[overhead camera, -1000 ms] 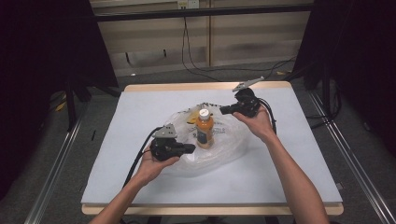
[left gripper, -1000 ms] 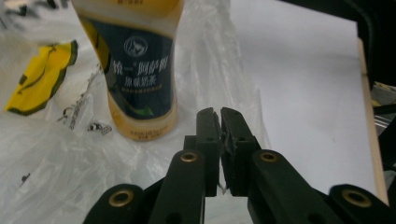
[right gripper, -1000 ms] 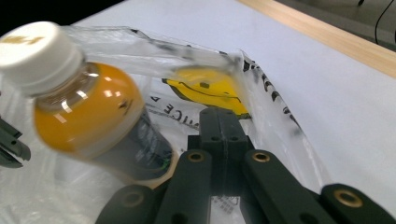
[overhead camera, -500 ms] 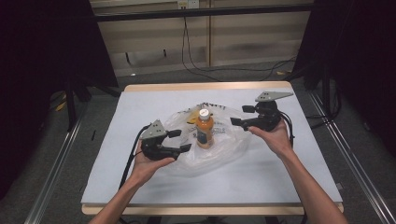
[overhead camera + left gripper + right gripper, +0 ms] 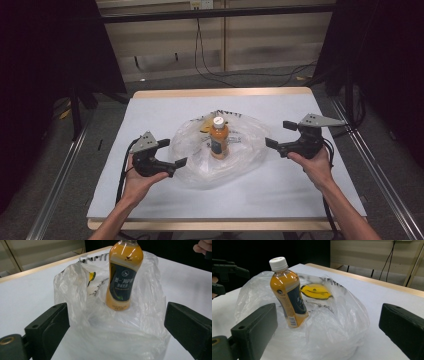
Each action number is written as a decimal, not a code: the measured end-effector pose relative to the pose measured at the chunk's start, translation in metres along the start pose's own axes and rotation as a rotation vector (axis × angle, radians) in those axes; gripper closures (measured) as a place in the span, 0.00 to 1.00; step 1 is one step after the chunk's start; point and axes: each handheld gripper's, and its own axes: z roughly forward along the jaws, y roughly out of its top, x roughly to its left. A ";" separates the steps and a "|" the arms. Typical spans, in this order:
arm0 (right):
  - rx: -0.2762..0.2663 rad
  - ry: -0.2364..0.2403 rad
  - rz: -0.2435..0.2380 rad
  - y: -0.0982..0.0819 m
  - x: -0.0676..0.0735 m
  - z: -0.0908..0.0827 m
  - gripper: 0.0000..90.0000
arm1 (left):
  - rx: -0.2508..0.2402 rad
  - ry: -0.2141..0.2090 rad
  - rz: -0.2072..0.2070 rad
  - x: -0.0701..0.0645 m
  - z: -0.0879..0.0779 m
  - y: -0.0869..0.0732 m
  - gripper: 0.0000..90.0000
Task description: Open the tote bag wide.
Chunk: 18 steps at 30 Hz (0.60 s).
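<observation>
Both hand-held grippers, left and right, spread, flanking crinkly clear bag; orange bottle upright.

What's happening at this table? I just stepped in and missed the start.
A person holds a hand-held gripper in each hand, the left hand-held gripper and the right hand-held gripper, both open, one on each side of a crumpled clear plastic bag on the white table. An orange drink bottle with a white cap stands upright in the middle of the bag. Neither gripper holds anything.
</observation>
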 end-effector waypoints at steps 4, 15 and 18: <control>-0.008 -0.013 0.012 -0.006 0.002 -0.013 0.02 | -0.013 0.022 -0.011 0.000 -0.012 -0.005 0.05; -0.026 -0.058 0.040 -0.027 0.008 -0.050 0.03 | -0.035 0.091 -0.080 0.004 -0.044 -0.024 0.05; -0.043 -0.084 0.054 -0.035 0.011 -0.058 0.04 | -0.054 0.117 -0.086 0.002 -0.053 -0.033 0.04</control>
